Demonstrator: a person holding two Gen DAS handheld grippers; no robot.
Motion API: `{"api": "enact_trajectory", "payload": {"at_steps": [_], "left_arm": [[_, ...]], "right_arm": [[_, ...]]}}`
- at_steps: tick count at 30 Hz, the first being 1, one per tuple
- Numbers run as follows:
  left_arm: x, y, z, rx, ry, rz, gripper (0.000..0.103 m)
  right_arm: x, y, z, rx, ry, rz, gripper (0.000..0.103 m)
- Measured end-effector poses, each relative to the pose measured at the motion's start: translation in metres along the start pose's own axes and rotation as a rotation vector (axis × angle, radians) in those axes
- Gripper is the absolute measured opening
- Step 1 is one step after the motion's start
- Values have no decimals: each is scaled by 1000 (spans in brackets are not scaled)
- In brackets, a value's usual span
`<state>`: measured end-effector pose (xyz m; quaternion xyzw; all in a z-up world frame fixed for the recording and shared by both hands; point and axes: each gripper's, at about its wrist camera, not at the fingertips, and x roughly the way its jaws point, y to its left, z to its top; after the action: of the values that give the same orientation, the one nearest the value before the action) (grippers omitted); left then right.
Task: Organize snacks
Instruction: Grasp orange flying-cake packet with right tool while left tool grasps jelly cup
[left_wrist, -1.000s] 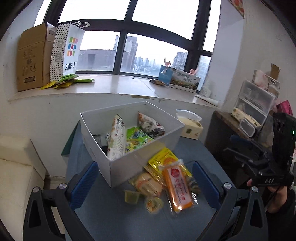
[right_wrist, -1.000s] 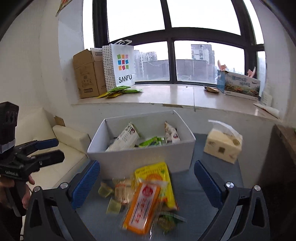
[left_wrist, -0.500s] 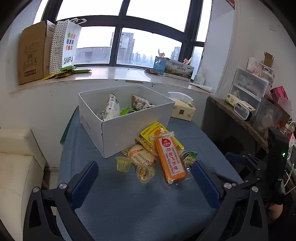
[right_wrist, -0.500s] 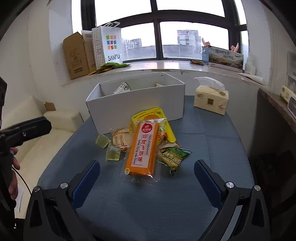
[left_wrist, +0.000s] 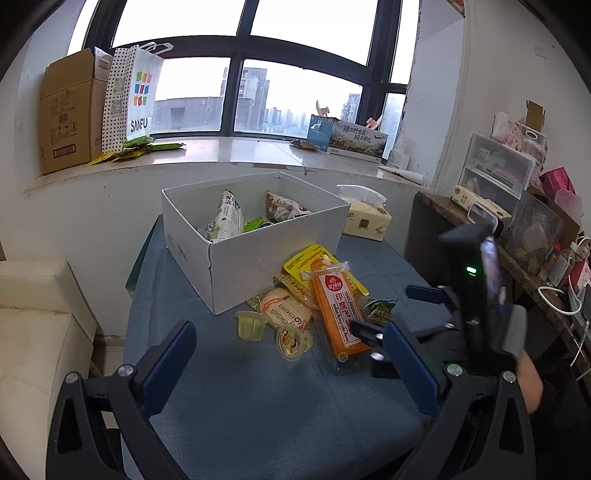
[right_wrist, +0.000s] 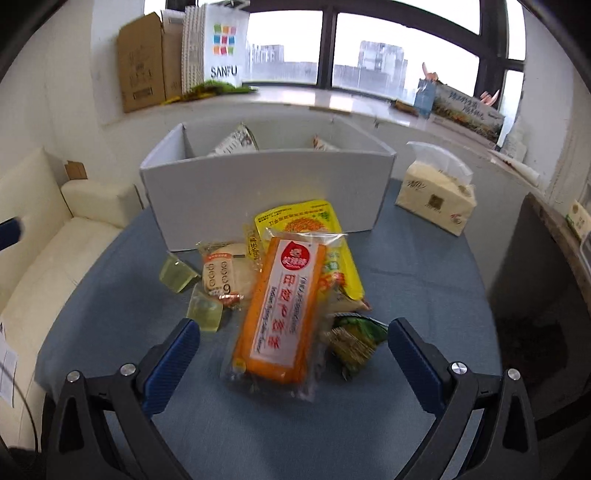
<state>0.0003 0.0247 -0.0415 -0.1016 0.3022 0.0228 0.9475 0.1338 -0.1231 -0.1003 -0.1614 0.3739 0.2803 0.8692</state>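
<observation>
A white box (left_wrist: 258, 254) (right_wrist: 266, 195) stands at the back of the blue table and holds a few snack bags (left_wrist: 227, 218). In front of it lies a pile: a long orange packet (left_wrist: 334, 314) (right_wrist: 282, 310), a yellow packet (right_wrist: 306, 221), a round cake pack (left_wrist: 282, 308) (right_wrist: 221, 275), two jelly cups (left_wrist: 253, 325) (right_wrist: 205, 314) and a small green bag (right_wrist: 351, 341). My right gripper (right_wrist: 293, 365) is open, its jaws either side of the orange packet's near end. My left gripper (left_wrist: 288, 369) is open and empty, above the table in front of the pile.
A tissue pack (left_wrist: 365, 219) (right_wrist: 436, 199) lies right of the box. A cream sofa (right_wrist: 55, 251) stands left of the table, a dark shelf with storage bins (left_wrist: 517, 206) to the right. A cardboard box (left_wrist: 70, 110) and a paper bag (left_wrist: 133, 103) stand on the window sill.
Both grippers pulled back from the box a second ago. Since then the right gripper has moved forward and down onto the orange packet; the left has edged a little closer to the pile.
</observation>
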Motion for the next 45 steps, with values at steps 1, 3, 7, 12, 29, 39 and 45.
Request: {"api": "enact_trajectory", "payload": {"at_steps": [1,3,7,12,29,39,45], "left_arm": [[0,0,0,2,0,4,103],[1,1,-1,1,7,9,103],[4,5,-4,-5,20,15,103],[11,11,-6,-26,40,21,103],[100,33,-4,-55,186,47,103],[178,45,-1,-107,310,83,99],[187,55,-11,-146,338,23,46]], "right_arm": [[9,0,3,15,12,2,103],[25,0,8,34,34,6,103],[57,8,11,28,94,-77,103],[69,26,3,-80,97,-134,80],[-30,-41,-12,165,-120,132,65],[-53,-63,-25,218,-150,145,65],[-50,-60,-26,207,-145,160,64]]}}
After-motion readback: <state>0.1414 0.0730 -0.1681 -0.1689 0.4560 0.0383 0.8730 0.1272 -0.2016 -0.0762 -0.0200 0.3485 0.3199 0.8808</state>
